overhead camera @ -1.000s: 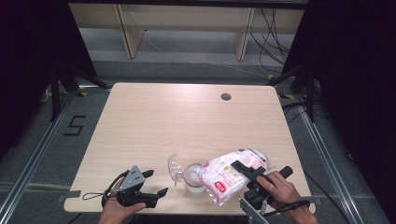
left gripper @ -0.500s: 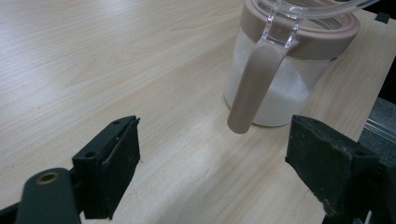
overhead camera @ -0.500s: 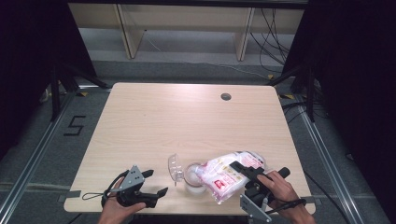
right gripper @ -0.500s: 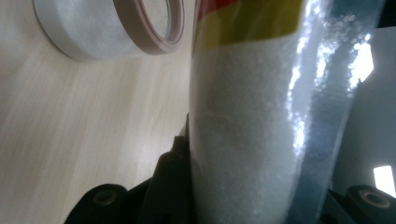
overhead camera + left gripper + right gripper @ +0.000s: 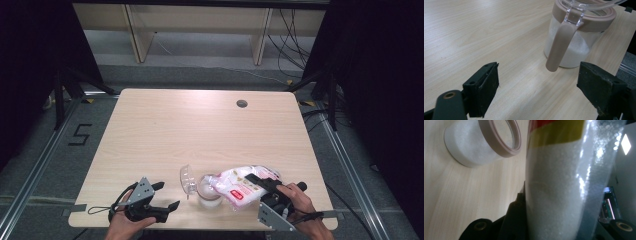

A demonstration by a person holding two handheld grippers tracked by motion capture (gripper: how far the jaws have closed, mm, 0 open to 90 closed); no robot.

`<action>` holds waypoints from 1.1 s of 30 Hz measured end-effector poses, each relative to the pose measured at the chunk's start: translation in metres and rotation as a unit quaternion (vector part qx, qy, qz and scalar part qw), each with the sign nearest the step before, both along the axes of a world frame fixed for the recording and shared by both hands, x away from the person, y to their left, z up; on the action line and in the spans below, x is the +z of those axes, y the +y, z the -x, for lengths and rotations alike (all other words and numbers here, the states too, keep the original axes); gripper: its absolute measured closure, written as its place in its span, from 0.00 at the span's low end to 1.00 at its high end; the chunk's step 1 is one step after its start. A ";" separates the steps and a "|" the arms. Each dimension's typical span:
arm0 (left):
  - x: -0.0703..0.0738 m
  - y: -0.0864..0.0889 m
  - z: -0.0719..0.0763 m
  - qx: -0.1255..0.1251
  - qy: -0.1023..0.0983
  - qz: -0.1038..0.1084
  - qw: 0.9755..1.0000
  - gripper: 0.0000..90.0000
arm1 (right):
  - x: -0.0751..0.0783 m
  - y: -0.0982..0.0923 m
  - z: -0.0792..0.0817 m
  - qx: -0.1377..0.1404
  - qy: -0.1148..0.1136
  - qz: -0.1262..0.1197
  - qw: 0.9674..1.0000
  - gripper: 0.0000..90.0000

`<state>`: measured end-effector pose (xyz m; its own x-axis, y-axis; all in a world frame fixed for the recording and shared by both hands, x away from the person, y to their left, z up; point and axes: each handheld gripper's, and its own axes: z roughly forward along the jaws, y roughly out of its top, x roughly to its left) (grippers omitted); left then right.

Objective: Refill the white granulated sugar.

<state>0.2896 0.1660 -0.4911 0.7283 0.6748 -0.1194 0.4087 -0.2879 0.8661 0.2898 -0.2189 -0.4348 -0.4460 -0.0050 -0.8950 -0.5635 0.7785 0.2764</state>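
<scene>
Comparing the high view with a second ago, I see the crinkly bag [image 5: 239,183] barely shifted, tipped at the jar [image 5: 207,192] low centre on the desk [image 5: 165,130], so pouring continues. Left tool [image 5: 537,77] is released near glass. Right tool [image 5: 554,220] clenches granular plastic.

My clear bag [image 5: 239,183] of white granules, red and yellow print, is tilted with its mouth over the open jar [image 5: 209,192] near the tabletop's front edge. That jar stands upright, part-filled white, clear lid [image 5: 187,178] flipped back.
</scene>
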 end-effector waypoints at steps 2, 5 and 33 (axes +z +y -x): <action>0.000 0.000 0.000 -0.001 0.000 -0.001 1.000 0.19 | -0.003 -0.002 0.001 -0.013 0.020 -0.021 0.999 0.88; 0.000 0.000 0.000 -0.001 -0.002 -0.001 1.000 0.19 | 0.000 -0.004 -0.001 -0.017 0.019 -0.021 0.999 0.88; 0.001 0.001 -0.001 -0.008 -0.008 -0.008 1.000 0.19 | -0.019 -0.021 -0.031 -0.064 0.174 -0.205 0.961 0.91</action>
<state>0.2910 0.1673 -0.4906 0.7411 0.6643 -0.0973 0.3905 -0.3086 0.8673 0.3205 -0.2395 -0.4541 -0.6925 0.3917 -0.6058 -0.2878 0.6200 0.7299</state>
